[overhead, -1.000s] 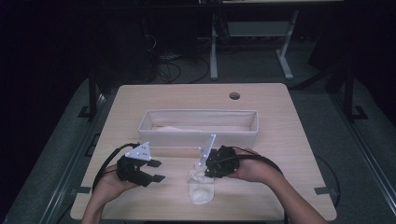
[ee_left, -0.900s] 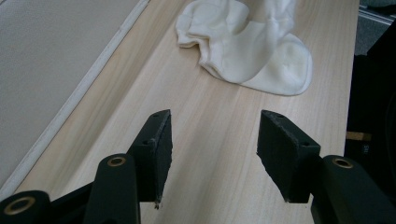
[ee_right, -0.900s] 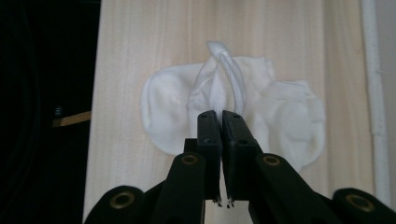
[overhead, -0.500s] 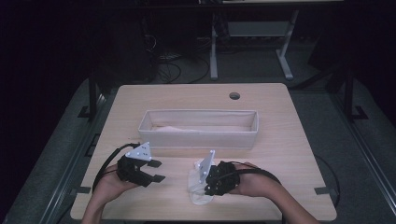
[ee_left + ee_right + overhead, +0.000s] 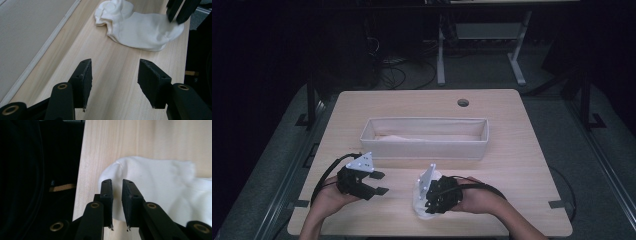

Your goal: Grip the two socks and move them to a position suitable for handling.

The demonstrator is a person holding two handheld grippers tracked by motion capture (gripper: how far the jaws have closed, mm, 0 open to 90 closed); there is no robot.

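Sock, white, soft knit: light, limp, will sag and fold when lifted; lies flat on the desk directly under the right tool, whose jaws have just been opening to a narrow gap with no cloth between them. Best taken at the bunched cuff end; left tool stands wide and empty short of it.

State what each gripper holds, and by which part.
Nothing. The left gripper is open over bare table; the right gripper's jaws, just opening, stand slightly apart above the sock.
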